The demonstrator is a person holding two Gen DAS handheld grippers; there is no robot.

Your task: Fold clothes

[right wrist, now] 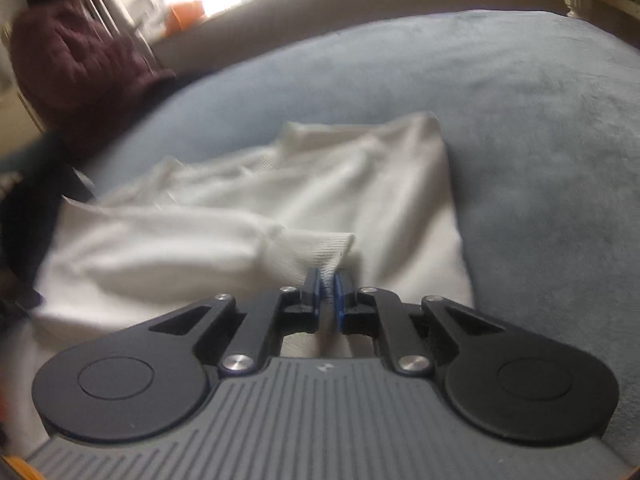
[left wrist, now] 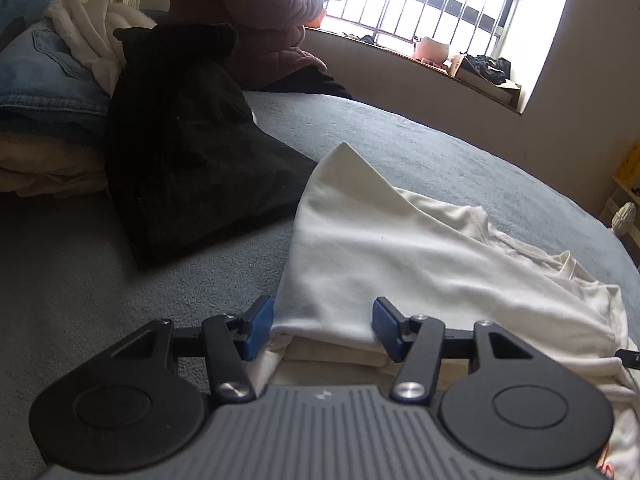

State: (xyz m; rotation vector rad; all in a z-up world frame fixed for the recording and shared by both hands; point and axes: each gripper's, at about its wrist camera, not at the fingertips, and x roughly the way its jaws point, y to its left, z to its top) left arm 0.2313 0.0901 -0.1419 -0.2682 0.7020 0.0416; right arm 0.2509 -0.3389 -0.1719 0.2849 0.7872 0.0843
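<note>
A white sweatshirt (left wrist: 400, 248) lies partly folded on the blue-grey bed (left wrist: 440, 148). My left gripper (left wrist: 323, 326) stands open at the garment's near folded edge, a blue pad on either side of the cloth layers. In the right wrist view the same white sweatshirt (right wrist: 360, 184) spreads ahead, and my right gripper (right wrist: 327, 296) is shut on its ribbed sleeve cuff (right wrist: 316, 250). The sleeve stretches away to the left across the body of the garment. That view is blurred.
A black garment (left wrist: 188, 152) lies left of the sweatshirt. Folded jeans (left wrist: 44, 80) and white clothes (left wrist: 92, 28) are stacked at the far left. A person in a maroon padded jacket (left wrist: 256, 28) sits at the bed's far edge by the windowsill (left wrist: 440, 68).
</note>
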